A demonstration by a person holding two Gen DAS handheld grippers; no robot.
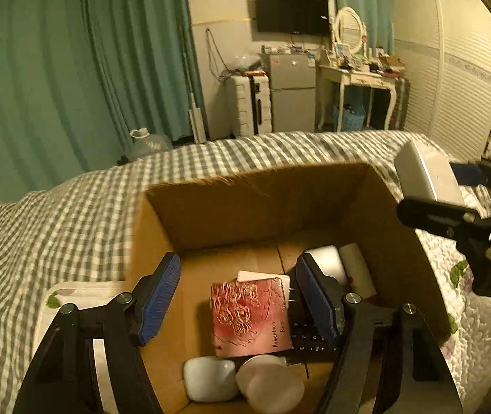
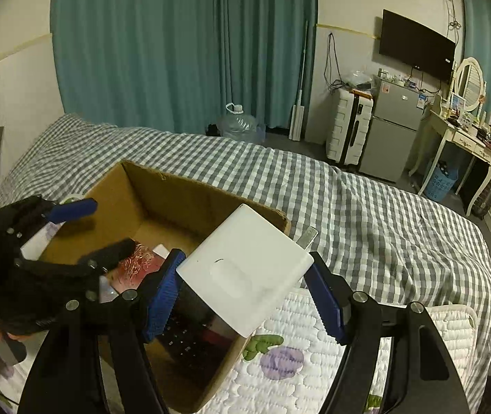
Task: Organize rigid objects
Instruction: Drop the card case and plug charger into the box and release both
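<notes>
An open cardboard box (image 1: 252, 203) stands on the bed. Inside lie a red patterned tin (image 1: 250, 315), a white case (image 1: 209, 379), round white pads (image 1: 273, 384), a black calculator (image 1: 309, 339) and a white tube (image 1: 357, 269). My left gripper (image 1: 238, 300) is open and empty, fingers lowered into the box over the tin. My right gripper (image 2: 245, 286) is shut on a white charger block (image 2: 245, 269) with metal prongs, held above the box's right wall (image 2: 211, 203). It also shows in the left wrist view (image 1: 424, 176).
The bed has a grey checked cover (image 2: 366, 207) and a white quilted pad (image 2: 290, 362) with flower print beside the box. Beyond the bed are teal curtains, a water jug (image 2: 240, 126), a suitcase, a small fridge and a dressing table.
</notes>
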